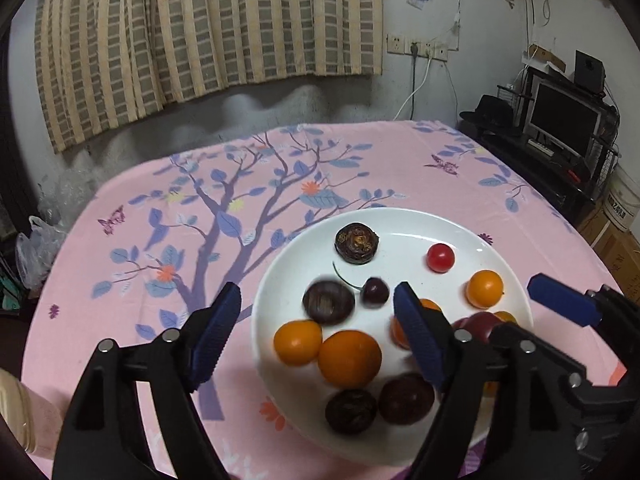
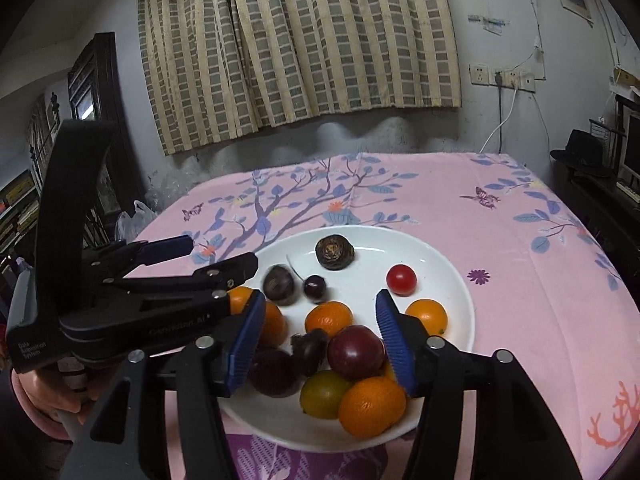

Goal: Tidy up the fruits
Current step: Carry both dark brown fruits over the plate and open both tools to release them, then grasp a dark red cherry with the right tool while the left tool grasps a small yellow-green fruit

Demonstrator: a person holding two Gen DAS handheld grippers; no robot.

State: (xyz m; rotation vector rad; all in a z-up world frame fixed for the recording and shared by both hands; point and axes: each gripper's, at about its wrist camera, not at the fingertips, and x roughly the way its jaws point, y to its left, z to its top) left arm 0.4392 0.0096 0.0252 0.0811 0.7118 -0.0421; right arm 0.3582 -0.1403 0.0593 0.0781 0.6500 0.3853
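A white plate (image 1: 400,222) (image 2: 452,276) on the pink tablecloth holds several small fruits: oranges (image 1: 349,358) (image 2: 372,406), a red cherry tomato (image 1: 440,257) (image 2: 401,279), a dark cherry (image 1: 375,292) (image 2: 315,288), dark brown round fruits (image 1: 356,245) (image 2: 334,253) and a dark red plum (image 2: 356,351). My left gripper (image 1: 318,302) is open and empty above the plate's left part; it also shows at the left of the right wrist view (image 2: 224,252). My right gripper (image 2: 320,312) is open and empty above the plate's near fruits.
The pink floral tablecloth (image 1: 248,184) covers the table. A curtain (image 1: 208,28) and grey wall stand behind. A dark shelf with a monitor (image 1: 564,116) and a black hat (image 1: 490,112) stands to the right. Plastic bags (image 1: 36,248) lie off the table's left edge.
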